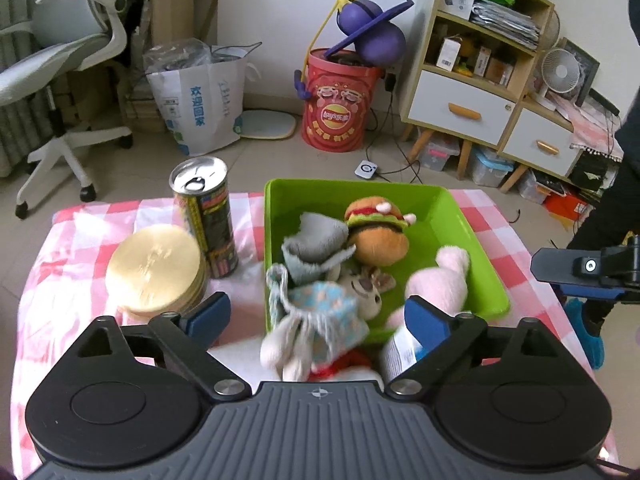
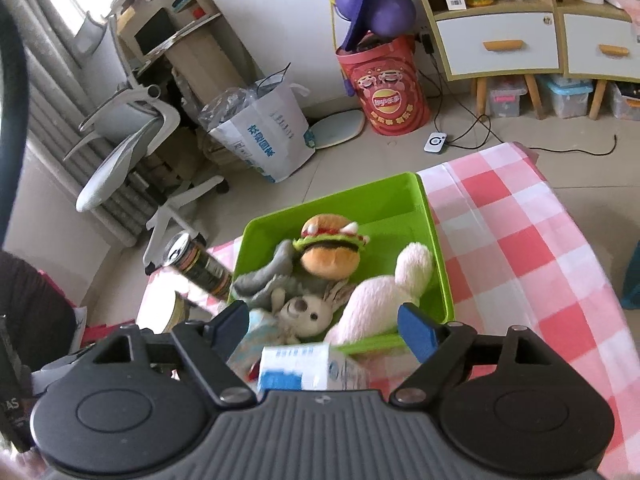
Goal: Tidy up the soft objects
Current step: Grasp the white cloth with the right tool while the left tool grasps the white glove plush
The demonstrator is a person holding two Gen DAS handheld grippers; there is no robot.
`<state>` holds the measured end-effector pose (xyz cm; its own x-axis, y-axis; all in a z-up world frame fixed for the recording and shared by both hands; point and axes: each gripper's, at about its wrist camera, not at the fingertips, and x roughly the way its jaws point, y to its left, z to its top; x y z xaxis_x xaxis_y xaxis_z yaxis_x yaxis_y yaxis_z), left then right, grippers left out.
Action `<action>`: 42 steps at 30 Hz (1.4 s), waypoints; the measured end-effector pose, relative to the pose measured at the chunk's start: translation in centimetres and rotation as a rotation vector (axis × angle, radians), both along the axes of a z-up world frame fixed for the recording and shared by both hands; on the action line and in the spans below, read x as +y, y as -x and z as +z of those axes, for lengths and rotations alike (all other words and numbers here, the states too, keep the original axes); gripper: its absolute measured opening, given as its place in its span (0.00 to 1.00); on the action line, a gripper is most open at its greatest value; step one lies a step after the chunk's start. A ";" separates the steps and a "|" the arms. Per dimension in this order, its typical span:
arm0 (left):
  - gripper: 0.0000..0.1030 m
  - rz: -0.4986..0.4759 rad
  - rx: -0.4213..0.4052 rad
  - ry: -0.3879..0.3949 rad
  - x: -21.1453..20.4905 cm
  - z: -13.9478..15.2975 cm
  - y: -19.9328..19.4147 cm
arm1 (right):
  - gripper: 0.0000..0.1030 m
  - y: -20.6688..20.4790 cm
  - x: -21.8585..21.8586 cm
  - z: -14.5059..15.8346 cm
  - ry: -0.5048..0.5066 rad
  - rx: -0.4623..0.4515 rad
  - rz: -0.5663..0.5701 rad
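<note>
A green bin [image 1: 472, 240] [image 2: 436, 248] on the pink checked cloth holds a burger plush [image 1: 378, 232] [image 2: 330, 246], a grey cloth toy [image 1: 316, 244] [image 2: 264, 278], a pink plush [image 1: 440, 280] [image 2: 384, 296] and a rabbit doll in a blue dress [image 1: 320, 320] [image 2: 304, 312] draped over the near rim. My left gripper [image 1: 316, 316] is open, its fingers either side of the rabbit doll. My right gripper [image 2: 324, 324] is open above the bin's near edge, with a blue-white carton [image 2: 308, 368] between its fingers.
A tall can [image 1: 206, 216] [image 2: 200, 266] and a round gold tin [image 1: 156, 268] stand left of the bin. The right gripper shows at the right edge in the left wrist view [image 1: 584, 270]. A chair, paper bag, red drum and shelves stand on the floor beyond.
</note>
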<state>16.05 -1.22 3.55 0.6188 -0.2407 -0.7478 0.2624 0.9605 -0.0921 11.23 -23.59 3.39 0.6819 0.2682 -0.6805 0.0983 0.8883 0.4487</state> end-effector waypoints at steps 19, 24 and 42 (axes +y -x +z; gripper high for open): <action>0.94 0.092 0.030 0.074 5.1 -5.2 11.2 | 0.63 10.7 3.8 -3.2 0.047 0.077 0.105; 0.94 0.025 -0.023 0.119 6.1 -7.2 13.0 | 0.63 12.6 5.1 -6.1 0.165 0.170 0.189; 0.77 0.016 0.122 0.232 6.8 -12.5 11.2 | 0.63 14.2 5.6 -13.7 0.123 0.466 0.388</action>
